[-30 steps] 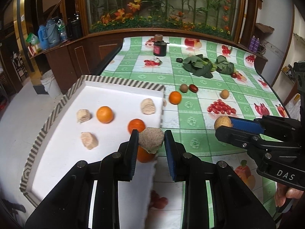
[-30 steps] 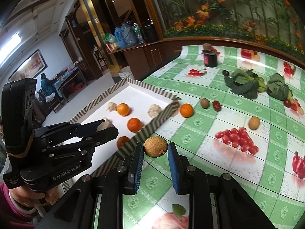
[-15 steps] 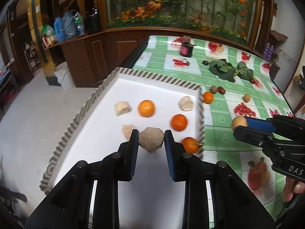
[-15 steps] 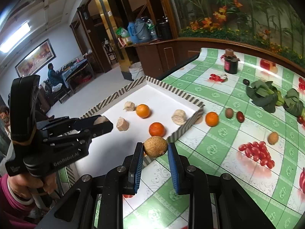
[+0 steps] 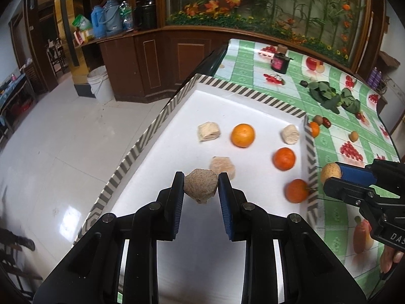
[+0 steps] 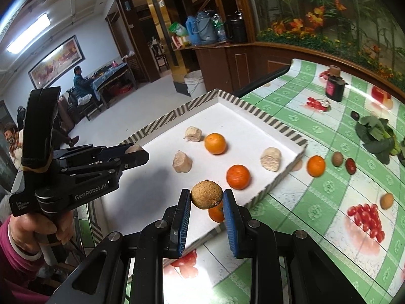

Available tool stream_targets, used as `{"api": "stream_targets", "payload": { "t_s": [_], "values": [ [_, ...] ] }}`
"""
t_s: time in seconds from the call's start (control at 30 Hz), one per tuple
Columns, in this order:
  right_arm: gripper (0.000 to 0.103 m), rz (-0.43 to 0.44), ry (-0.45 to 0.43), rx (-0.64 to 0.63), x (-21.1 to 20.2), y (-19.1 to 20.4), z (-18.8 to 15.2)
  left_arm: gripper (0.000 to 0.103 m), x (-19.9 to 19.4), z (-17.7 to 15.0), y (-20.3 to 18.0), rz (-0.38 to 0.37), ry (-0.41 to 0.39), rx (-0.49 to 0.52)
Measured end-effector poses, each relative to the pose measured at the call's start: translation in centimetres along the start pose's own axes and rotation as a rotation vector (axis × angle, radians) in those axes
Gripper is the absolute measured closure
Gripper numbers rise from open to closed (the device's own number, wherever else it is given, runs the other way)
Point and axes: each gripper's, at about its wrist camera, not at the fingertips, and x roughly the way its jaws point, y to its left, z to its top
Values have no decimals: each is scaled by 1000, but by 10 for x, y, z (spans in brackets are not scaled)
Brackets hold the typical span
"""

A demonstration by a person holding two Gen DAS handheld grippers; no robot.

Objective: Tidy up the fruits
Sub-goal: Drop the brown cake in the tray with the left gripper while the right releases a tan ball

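Over the white striped-rim tray (image 5: 162, 116), left tool (image 5: 201, 186) clamps a rough tan chunk (image 5: 200, 185) at the pad tips; right tool (image 6: 206, 198) pinches a round brown fruit (image 6: 206, 194) just above the tray's near edge. Risks: tip-only grips, so either piece may slip and roll off. The chunk could land on the pale chunk (image 5: 222, 166) under it. An orange (image 6: 216, 212) sits directly beneath the brown fruit.

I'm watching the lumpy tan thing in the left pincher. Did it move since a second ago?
Yes. The left gripper carried its tan lump from the tray's right rim, by the nearest orange, leftward over the tray's white floor.
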Motion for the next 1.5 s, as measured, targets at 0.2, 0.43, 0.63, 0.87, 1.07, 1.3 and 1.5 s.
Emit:
{"api": "stream_targets", "payload": {
  "t_s": [0.2, 0.43, 0.63, 0.87, 1.07, 1.3, 1.5],
  "values": [
    [78, 11, 26, -20, 16, 4, 7, 77, 11, 0, 10, 3, 27, -13],
    [78, 24, 58, -39, 37, 10, 14, 77, 22, 0, 16, 7, 40, -28],
    [78, 33, 85, -46, 51, 10, 15, 77, 26, 1, 19, 9, 46, -35],
    [78, 39, 100, -43, 62, 8, 17, 77, 31, 4, 18, 12, 50, -26],
    [78, 35, 116, -53, 71, 8, 19, 77, 37, 8, 15, 11, 55, -26],
    [78, 29, 131, -63, 80, 6, 22, 77, 41, 8, 14, 13, 66, -24],
    [78, -2, 139, -83, 87, 7, 23, 76, 44, 8, 14, 19, 78, -27]
  ]
}}
